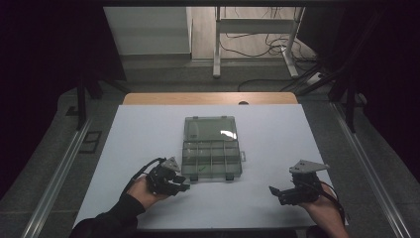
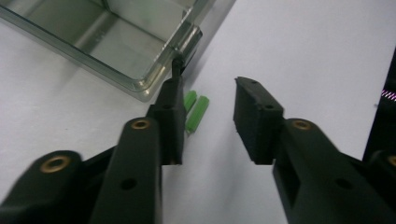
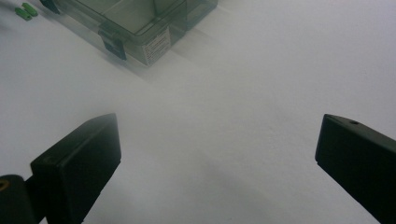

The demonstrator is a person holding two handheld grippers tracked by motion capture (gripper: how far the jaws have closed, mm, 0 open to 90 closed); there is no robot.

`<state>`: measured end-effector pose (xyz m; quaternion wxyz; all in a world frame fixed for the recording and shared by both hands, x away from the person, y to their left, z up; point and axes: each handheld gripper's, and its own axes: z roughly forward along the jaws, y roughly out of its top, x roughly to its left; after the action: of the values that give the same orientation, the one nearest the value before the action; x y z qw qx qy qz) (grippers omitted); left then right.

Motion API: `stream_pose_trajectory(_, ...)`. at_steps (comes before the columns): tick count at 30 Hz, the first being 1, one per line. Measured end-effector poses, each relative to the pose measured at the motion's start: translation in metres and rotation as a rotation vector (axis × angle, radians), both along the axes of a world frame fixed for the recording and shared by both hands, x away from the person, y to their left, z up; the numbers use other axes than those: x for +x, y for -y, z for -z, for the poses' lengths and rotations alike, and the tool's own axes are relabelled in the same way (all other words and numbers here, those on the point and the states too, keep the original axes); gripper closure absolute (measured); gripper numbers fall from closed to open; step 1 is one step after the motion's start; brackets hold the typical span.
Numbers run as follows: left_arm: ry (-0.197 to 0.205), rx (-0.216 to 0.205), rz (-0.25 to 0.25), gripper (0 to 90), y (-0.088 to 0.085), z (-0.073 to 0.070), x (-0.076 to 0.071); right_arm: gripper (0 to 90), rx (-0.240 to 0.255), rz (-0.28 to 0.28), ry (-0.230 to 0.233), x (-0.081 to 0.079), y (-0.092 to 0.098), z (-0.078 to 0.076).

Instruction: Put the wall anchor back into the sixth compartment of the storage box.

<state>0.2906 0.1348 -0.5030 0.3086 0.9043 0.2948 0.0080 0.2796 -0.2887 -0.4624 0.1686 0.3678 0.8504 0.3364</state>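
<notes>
A clear plastic organizer box (image 1: 212, 159) lies on the white table with its lid (image 1: 210, 128) folded back open. Two small green plugs (image 2: 196, 112) lie side by side on the table just outside the box's near corner (image 2: 154, 79). My left gripper (image 1: 181, 186) hovers low over them at the box's front left corner. In the left gripper view its jaws (image 2: 210, 93) stand partly apart, the plugs lie close by the left pad, and neither pad presses on them. My right gripper (image 1: 275, 191) rests to the right of the box, its jaws (image 3: 219, 130) wide apart over bare table.
The white table top (image 1: 277, 134) has free room on both sides of the box. The right gripper view takes in the box's front latches (image 3: 112, 44), a label (image 3: 158, 44) and the green plugs (image 3: 25, 10) at far left. Beyond the table, a white frame (image 1: 255, 29) and cables lie on the floor.
</notes>
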Motion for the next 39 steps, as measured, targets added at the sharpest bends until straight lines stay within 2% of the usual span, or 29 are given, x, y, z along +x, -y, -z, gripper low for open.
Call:
stream_pose_trajectory(5, -0.006, 0.014, 0.007, 75.6, 0.003, 0.005, 0.004, 0.0, -0.002, -0.003, -0.002, 0.000, 0.000, 0.000)
stream_pose_trajectory(10, -0.018, 0.025, 0.016, 79.5, 0.004, 0.008, 0.007, 0.0, -0.002, -0.004, -0.003, 0.000, 0.000, 0.000)
stream_pose_trajectory(19, -0.025, 0.049, 0.035, 80.1, 0.008, 0.013, 0.007, 0.0, -0.004, -0.006, -0.003, 0.000, -0.001, 0.000)
stream_pose_trajectory(32, -0.026, 0.055, 0.056, 82.5, 0.011, 0.013, 0.005, 0.0, -0.006, -0.006, -0.004, 0.000, 0.000, 0.001)
stream_pose_trajectory(34, -0.020, 0.067, 0.067, 82.5, 0.011, 0.013, 0.005, 0.0, -0.006, -0.006, -0.004, 0.000, -0.001, 0.001)
stream_pose_trajectory(35, -0.007, 0.093, 0.077, 82.0, 0.011, 0.012, 0.006, 0.0, -0.006, -0.006, -0.005, 0.000, -0.001, 0.000)
stream_pose_trajectory(39, -0.002, 0.103, 0.075, 79.7, 0.011, 0.013, 0.006, 0.1, -0.007, -0.007, -0.005, 0.000, -0.001, 0.000)
